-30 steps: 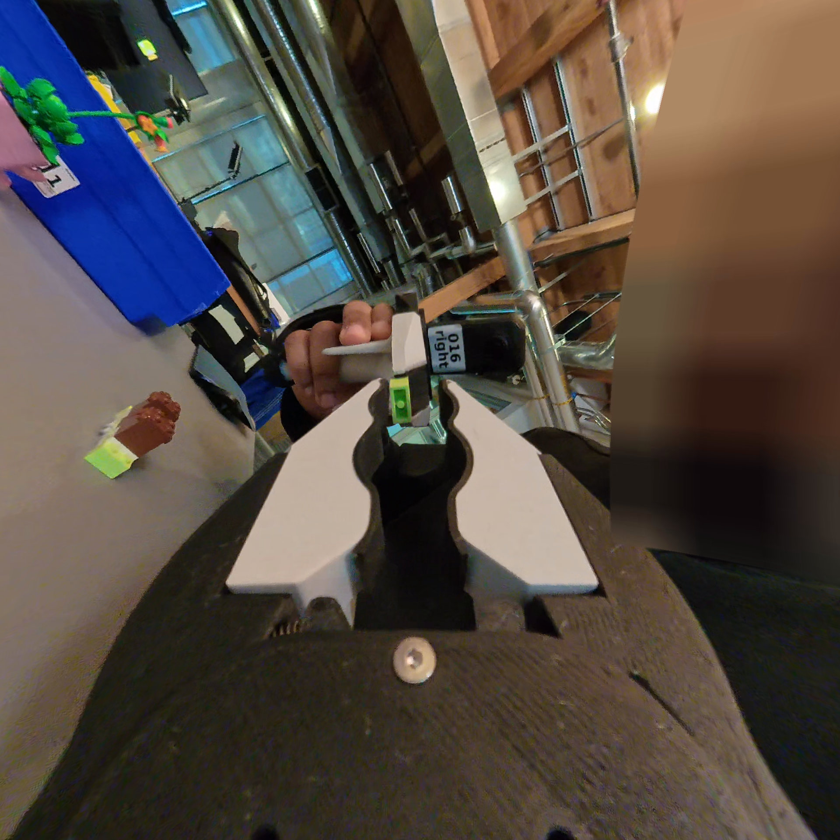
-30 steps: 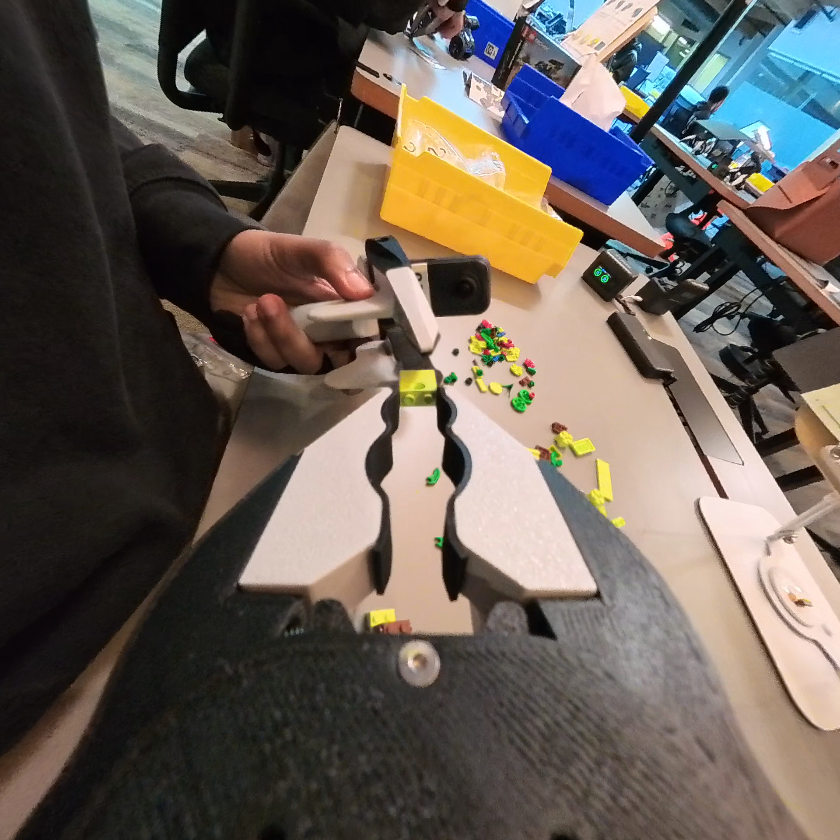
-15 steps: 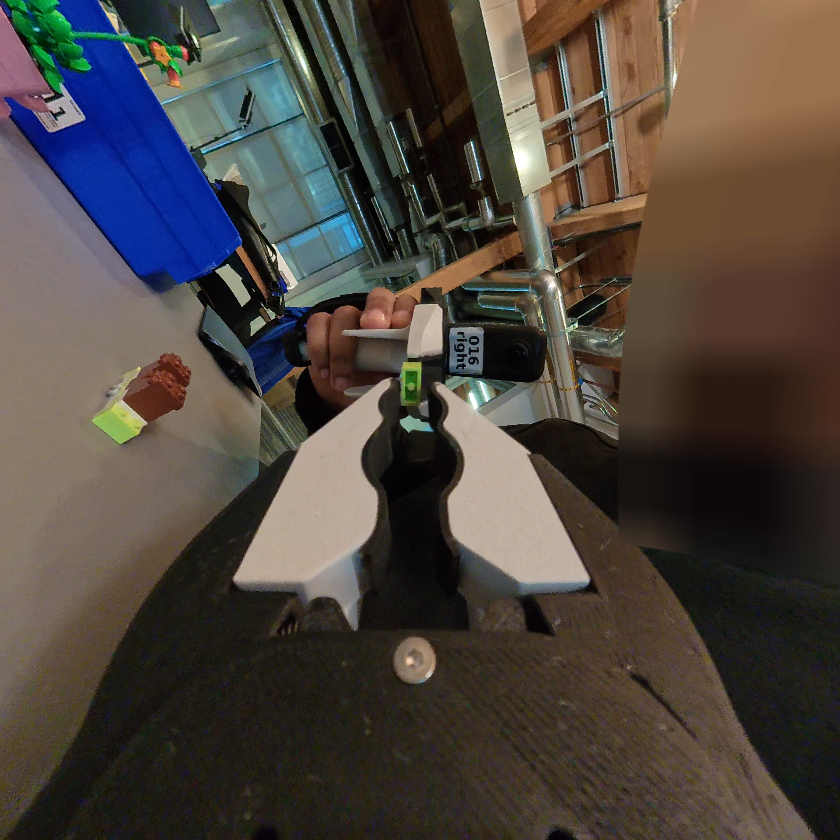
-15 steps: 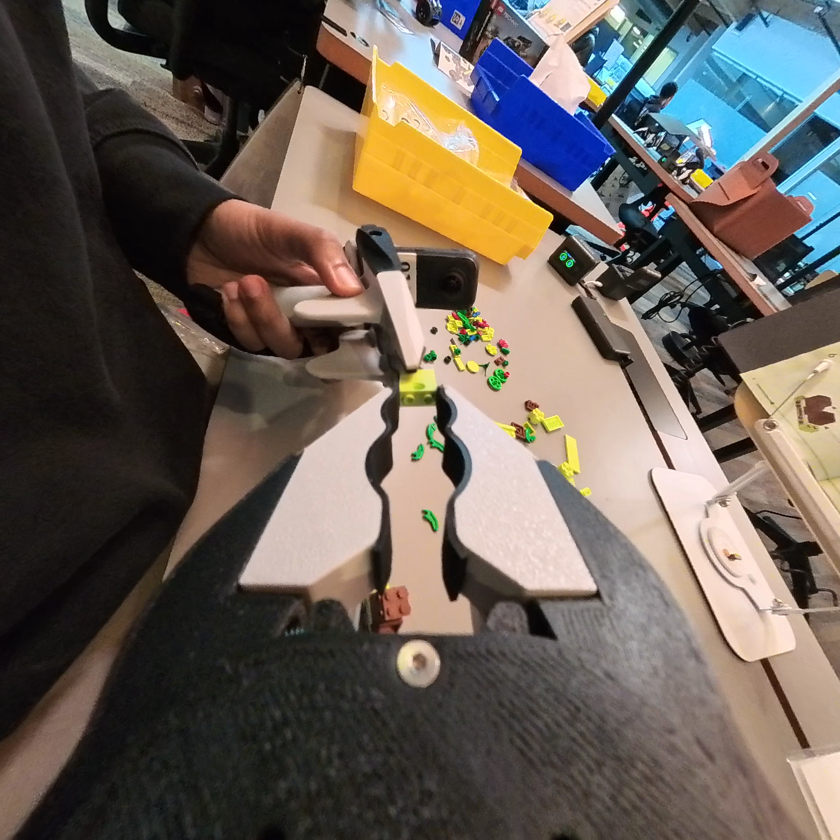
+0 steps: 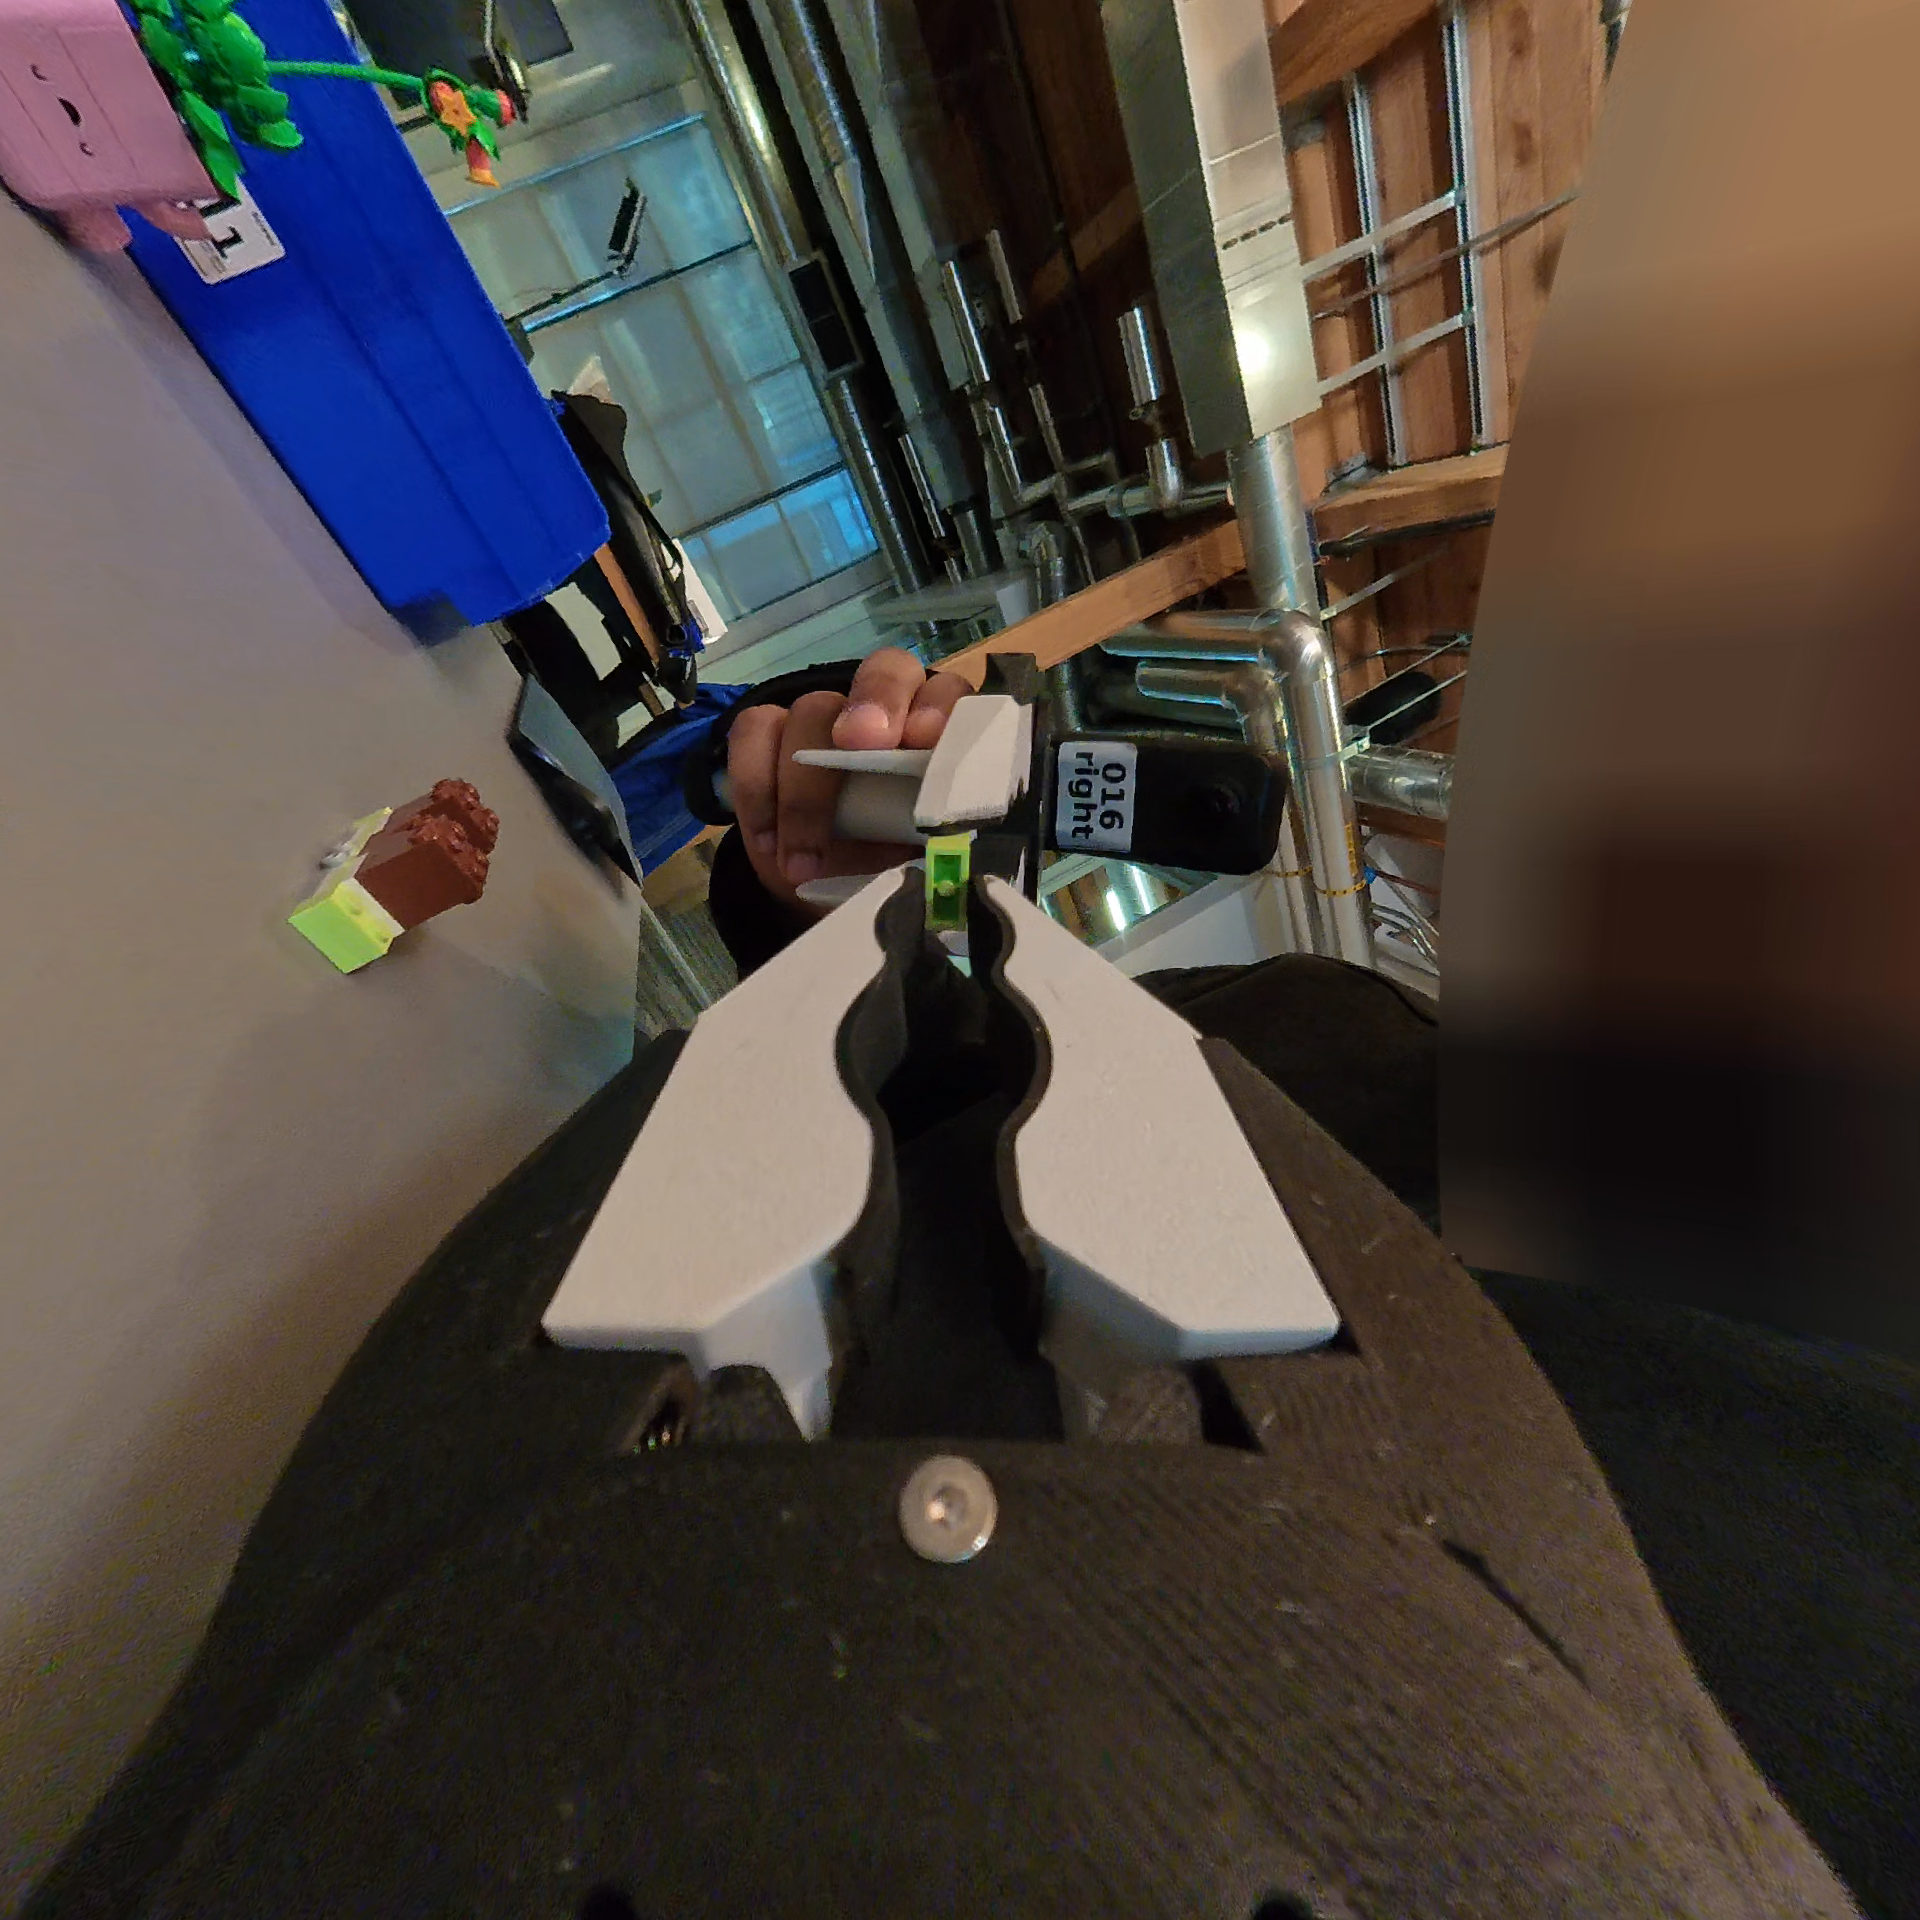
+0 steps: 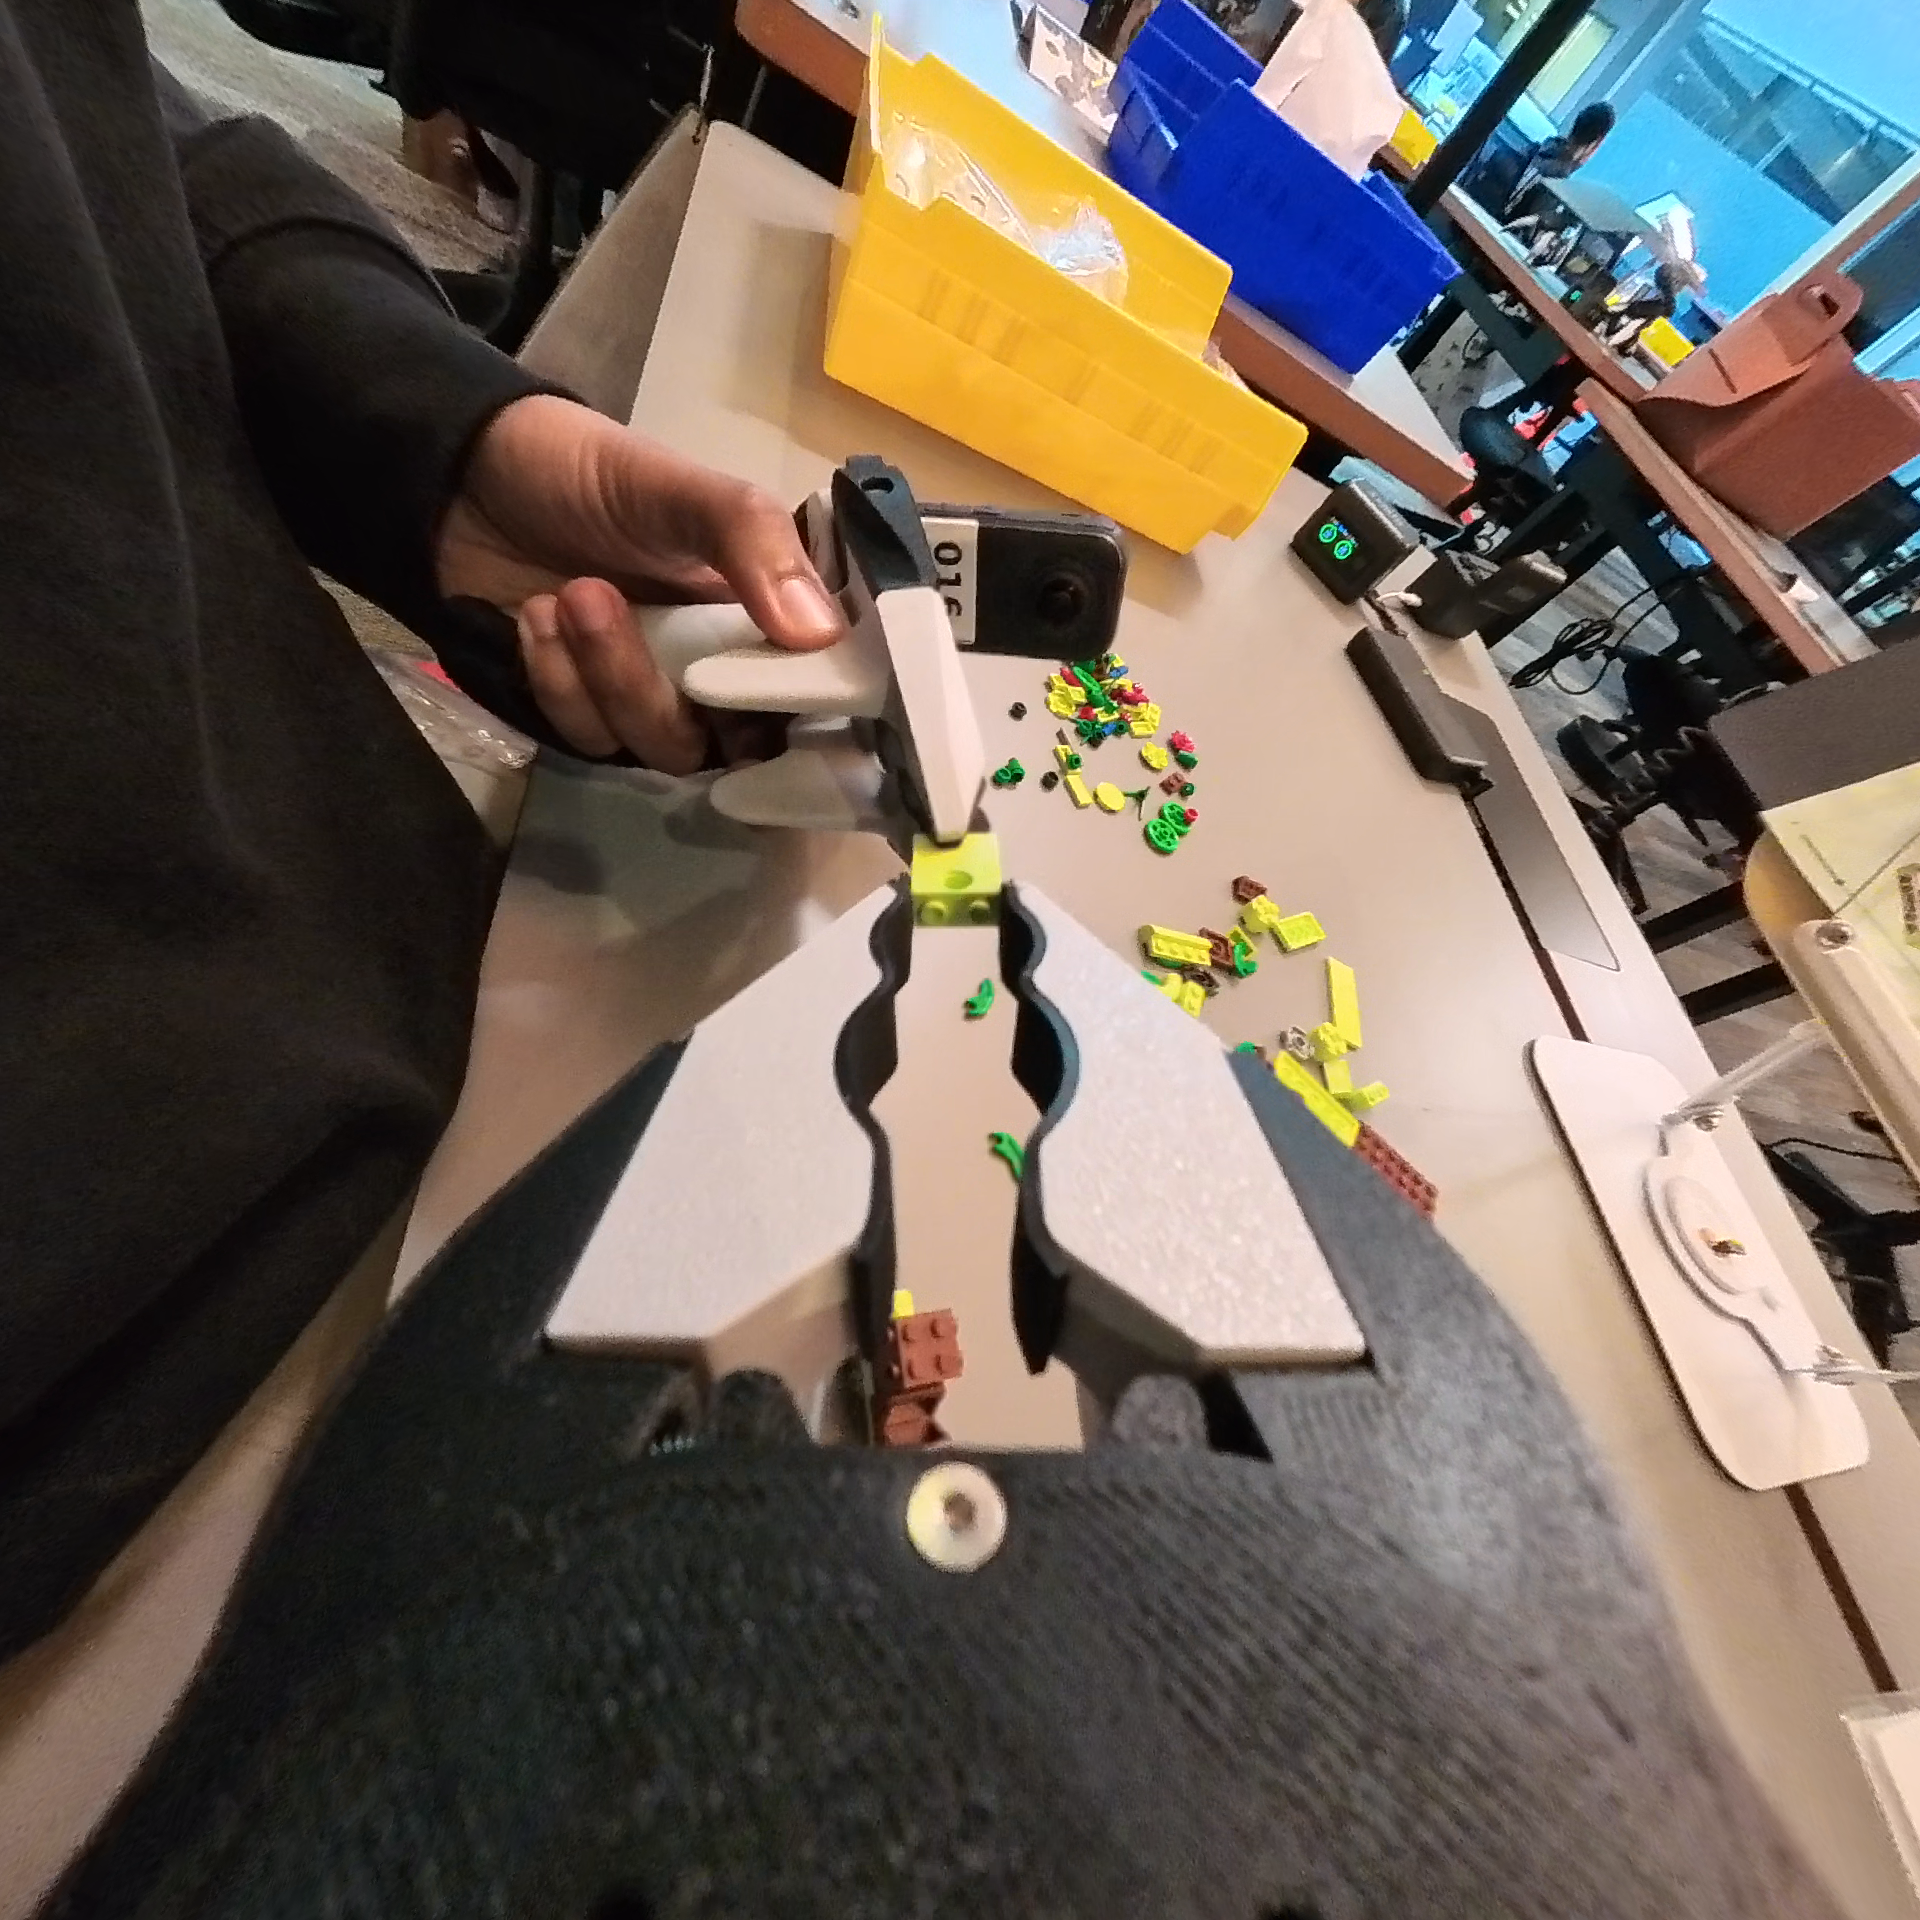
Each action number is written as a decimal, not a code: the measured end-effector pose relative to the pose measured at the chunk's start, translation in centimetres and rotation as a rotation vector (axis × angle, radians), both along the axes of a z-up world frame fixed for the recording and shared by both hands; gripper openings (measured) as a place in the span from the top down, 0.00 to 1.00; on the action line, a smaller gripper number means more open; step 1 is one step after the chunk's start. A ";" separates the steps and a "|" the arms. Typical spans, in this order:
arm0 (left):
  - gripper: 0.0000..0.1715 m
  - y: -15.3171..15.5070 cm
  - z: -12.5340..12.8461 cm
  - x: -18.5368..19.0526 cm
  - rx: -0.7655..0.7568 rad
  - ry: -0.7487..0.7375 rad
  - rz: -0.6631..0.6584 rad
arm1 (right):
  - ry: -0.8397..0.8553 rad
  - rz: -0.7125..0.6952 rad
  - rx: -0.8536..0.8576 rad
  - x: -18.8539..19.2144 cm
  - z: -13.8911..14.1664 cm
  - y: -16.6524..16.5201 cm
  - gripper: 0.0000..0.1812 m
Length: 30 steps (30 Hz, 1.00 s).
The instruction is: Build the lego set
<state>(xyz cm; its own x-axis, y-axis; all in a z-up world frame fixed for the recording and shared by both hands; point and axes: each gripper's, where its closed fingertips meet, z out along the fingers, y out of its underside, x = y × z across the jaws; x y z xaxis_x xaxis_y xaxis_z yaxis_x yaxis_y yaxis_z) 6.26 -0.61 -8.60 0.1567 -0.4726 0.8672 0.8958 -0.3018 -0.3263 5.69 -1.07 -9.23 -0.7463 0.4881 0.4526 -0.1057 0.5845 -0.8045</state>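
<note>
A small lime-green brick (image 5: 948,891) is held in the air between both grippers. My left gripper (image 5: 948,896) is shut on it, its fingertips pinching its sides. My right gripper (image 6: 956,912) is shut on the same lime brick (image 6: 956,883) from the opposite side. In the right wrist view the left gripper's fingers (image 6: 935,727) come down onto the brick's top. A hand holds each gripper. A brown and lime part-built block (image 5: 400,883) lies on the grey table; it also shows under my right gripper (image 6: 925,1361).
Loose small pieces (image 6: 1101,707) and lime and brown bricks (image 6: 1247,945) lie scattered on the table (image 6: 1403,935). A yellow bin (image 6: 1039,343) and blue bins (image 6: 1278,197) stand behind. A white stand base (image 6: 1683,1247) and a booklet (image 6: 1860,894) are at the right. Left and right tips are no more than a few centimetres apart.
My left gripper's fingers have closed in onto the lime brick held by the right gripper. Both grippers have shifted a little together; the brown block now shows under my right gripper.
</note>
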 end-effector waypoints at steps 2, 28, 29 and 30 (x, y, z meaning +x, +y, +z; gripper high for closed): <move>0.97 0.1 -0.1 0.0 -0.010 0.014 0.012 | -0.035 -0.001 -0.011 0.0 -0.1 0.1 0.92; 0.97 -0.9 2.2 0.1 0.123 0.483 0.298 | -0.459 0.042 -0.662 0.6 2.0 -0.7 0.96; 0.97 -0.9 2.2 0.1 0.124 0.477 0.300 | -0.460 0.039 -0.662 0.6 2.0 -0.7 0.96; 0.97 -0.9 2.2 0.1 0.122 0.474 0.298 | -0.466 0.037 -0.660 0.6 1.9 -0.7 0.96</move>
